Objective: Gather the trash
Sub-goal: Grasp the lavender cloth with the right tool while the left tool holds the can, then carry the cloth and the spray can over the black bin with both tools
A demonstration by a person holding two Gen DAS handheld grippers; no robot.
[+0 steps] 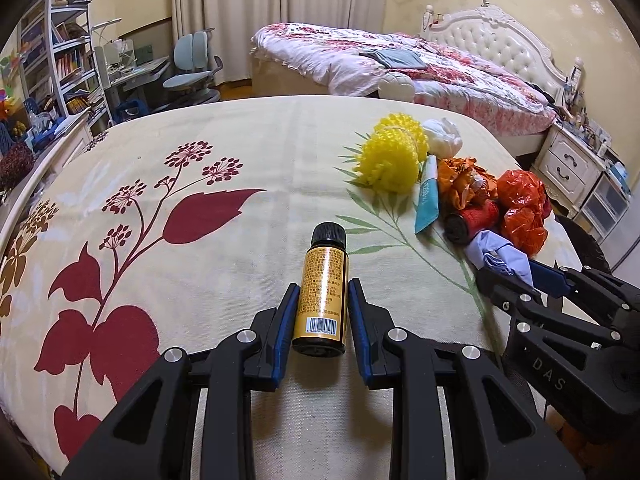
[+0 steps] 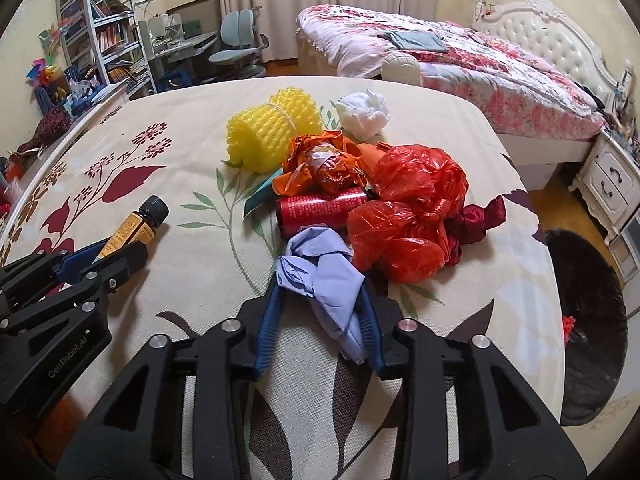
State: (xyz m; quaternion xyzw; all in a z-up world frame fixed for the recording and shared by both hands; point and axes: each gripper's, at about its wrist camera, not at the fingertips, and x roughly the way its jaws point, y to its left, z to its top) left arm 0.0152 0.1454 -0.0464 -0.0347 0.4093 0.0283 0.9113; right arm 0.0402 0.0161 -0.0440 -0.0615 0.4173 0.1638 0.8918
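Observation:
A small yellow-labelled bottle with a black cap (image 1: 324,292) lies on the flowered table cloth (image 1: 200,152), between the fingers of my left gripper (image 1: 323,290). The jaws stand close on both sides of it with a thin gap showing. The bottle also shows in the right wrist view (image 2: 134,228). My right gripper (image 2: 320,284) is closed around a crumpled pale blue glove (image 2: 328,280), which also shows in the left wrist view (image 1: 500,254). Behind the glove lies a pile: red plastic bags (image 2: 408,208), a red can (image 2: 320,210), an orange wrapper (image 2: 320,164), yellow foam netting (image 2: 272,132), and a white wad (image 2: 364,112).
A black-lined trash bin (image 2: 588,320) stands on the floor right of the table. A teal tube (image 1: 426,196) lies by the pile. A bed (image 1: 400,64), desk chair (image 1: 192,68), bookshelf (image 1: 60,52) and nightstand (image 2: 612,176) are beyond the table.

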